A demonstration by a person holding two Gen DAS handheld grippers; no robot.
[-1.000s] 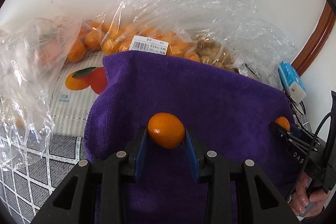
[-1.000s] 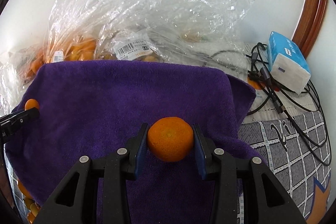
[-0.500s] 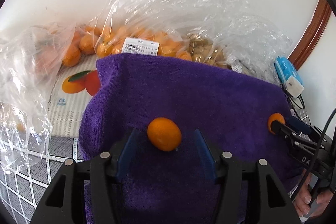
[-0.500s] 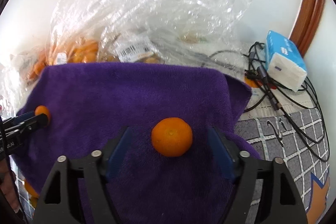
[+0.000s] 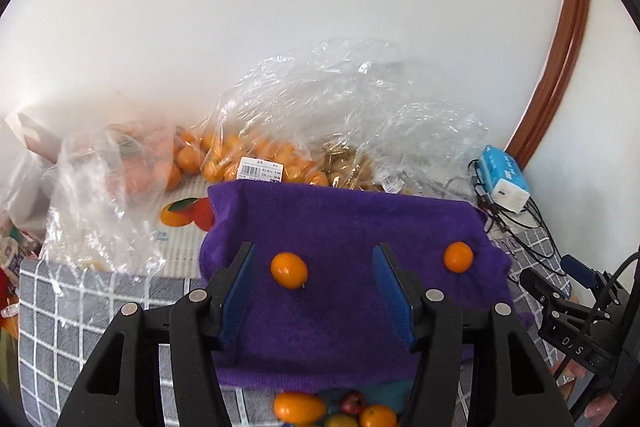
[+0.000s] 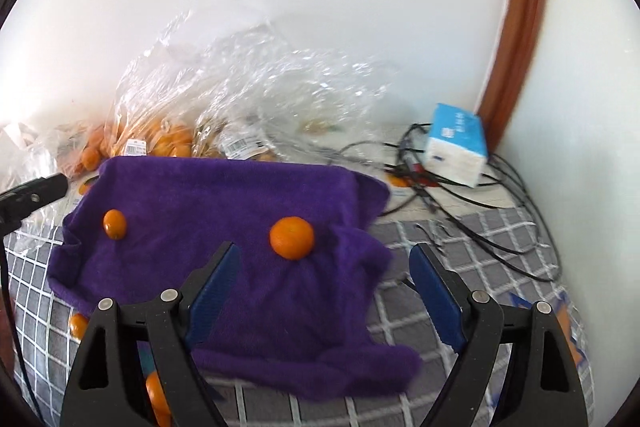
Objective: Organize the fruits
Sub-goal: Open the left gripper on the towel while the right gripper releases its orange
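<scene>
A purple towel (image 5: 360, 307) lies spread over the grey checked cloth (image 5: 60, 307). Two fruits rest on it: a small oval orange (image 5: 289, 270) and a rounder mandarin (image 5: 458, 257). My left gripper (image 5: 314, 267) hangs open above the towel, and the oval orange lies loose below, between its blue pads, touching neither. In the right wrist view the mandarin (image 6: 291, 237) sits on the towel (image 6: 240, 287) just ahead of my right gripper (image 6: 325, 253), whose jaws are opening with nothing between them. The oval orange (image 6: 115, 224) lies at the towel's left there.
Clear plastic bags of oranges (image 5: 256, 155) are heaped against the white wall behind the towel. A blue tissue pack (image 6: 456, 143) and tangled black cables (image 6: 480, 211) lie at the back right. More small fruits (image 5: 300, 407) show under the towel's near edge.
Both grippers let go of their fruits, opened wide and rose back from the towel. The oval orange and the mandarin stay on the purple towel.
</scene>
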